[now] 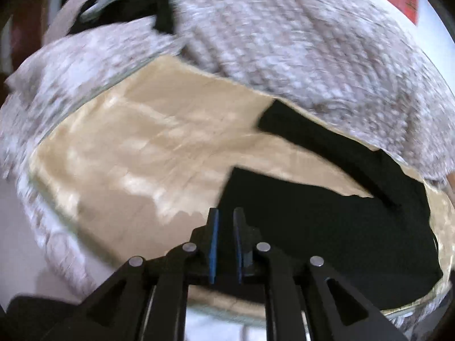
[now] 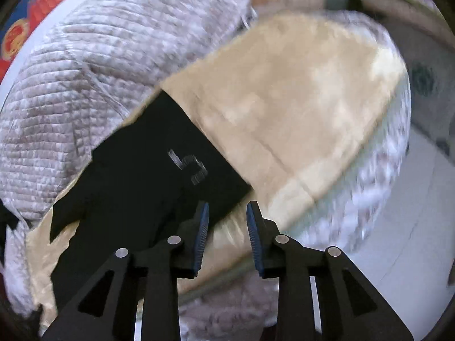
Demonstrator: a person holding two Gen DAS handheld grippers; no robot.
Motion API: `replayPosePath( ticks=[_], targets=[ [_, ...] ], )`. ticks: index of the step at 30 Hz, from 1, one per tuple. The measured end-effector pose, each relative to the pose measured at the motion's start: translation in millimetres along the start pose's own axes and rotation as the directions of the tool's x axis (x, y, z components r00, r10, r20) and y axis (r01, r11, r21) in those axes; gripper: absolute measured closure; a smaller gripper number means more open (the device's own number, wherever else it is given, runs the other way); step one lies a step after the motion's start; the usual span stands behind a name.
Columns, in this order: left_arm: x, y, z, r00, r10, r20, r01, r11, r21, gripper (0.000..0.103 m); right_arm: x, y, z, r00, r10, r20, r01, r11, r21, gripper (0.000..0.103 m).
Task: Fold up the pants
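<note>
Black pants (image 1: 327, 227) lie spread on a tan sheet (image 1: 142, 147) over a bed, with a quilt (image 1: 284, 42) bunched along the far side. In the left wrist view the left gripper (image 1: 226, 223) hovers above the near edge of the cloth, its blue pads a narrow gap apart with nothing between them: released. In the right wrist view the right gripper (image 2: 227, 221) stands wider apart, also empty, just off the corner of the pants (image 2: 142, 184), which bear a pale printed mark (image 2: 189, 164). Both frames are smeared by motion, so whether the garment is already folded once is hard to say; two dark panels seem to overlap at the far end. The step in hand appears to be the pause between folds, cloth let go and laid down. The next move likely calls for each gripper to find a fresh edge or corner, pinch one layer cleanly, and carry it across without dragging the sheet.
</note>
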State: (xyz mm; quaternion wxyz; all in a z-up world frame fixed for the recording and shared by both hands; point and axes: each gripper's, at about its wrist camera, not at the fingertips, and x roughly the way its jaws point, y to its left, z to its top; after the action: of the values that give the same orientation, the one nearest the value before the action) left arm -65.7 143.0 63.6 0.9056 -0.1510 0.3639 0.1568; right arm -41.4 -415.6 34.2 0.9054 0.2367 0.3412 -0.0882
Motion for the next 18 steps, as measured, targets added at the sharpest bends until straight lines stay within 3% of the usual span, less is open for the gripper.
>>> replayPosePath(
  ticks=[3,5,8,10,12,14,18],
  targets=[
    [17,-36,7,0.995,-0.096,-0.033,0.099,0.991,0.087,0.084,16,38,7,0.999,0.043,-0.011,-0.044,0.987,-0.153,0.075],
    [30,-63,8,0.986,-0.153,-0.070,0.164,0.969,0.183,0.080,37,61,10,0.997,0.054,-0.059,-0.067,0.969,-0.239,0.075],
    [57,-85,8,0.976,-0.176,-0.124,0.202,0.951,0.235,0.080,66,70,8,0.994,-0.021,-0.108,-0.014,0.952,-0.307,0.075],
    [71,-86,5,0.985,-0.118,-0.125,0.146,0.959,0.242,0.080,80,51,5,0.987,-0.082,-0.138,0.044,0.965,-0.260,0.075],
    [86,-74,-1,0.987,-0.070,-0.143,0.102,0.968,0.231,0.080,77,32,8,0.989,-0.049,-0.136,0.025,0.984,-0.174,0.075],
    [89,-64,-5,0.985,-0.088,-0.150,0.116,0.975,0.188,0.080,65,26,11,0.995,-0.063,-0.083,0.048,0.984,-0.171,0.075],
    [73,-75,1,0.995,-0.056,-0.077,0.072,0.972,0.222,0.078,60,42,17,0.997,0.036,-0.062,-0.047,0.982,-0.184,0.075]
  ],
)
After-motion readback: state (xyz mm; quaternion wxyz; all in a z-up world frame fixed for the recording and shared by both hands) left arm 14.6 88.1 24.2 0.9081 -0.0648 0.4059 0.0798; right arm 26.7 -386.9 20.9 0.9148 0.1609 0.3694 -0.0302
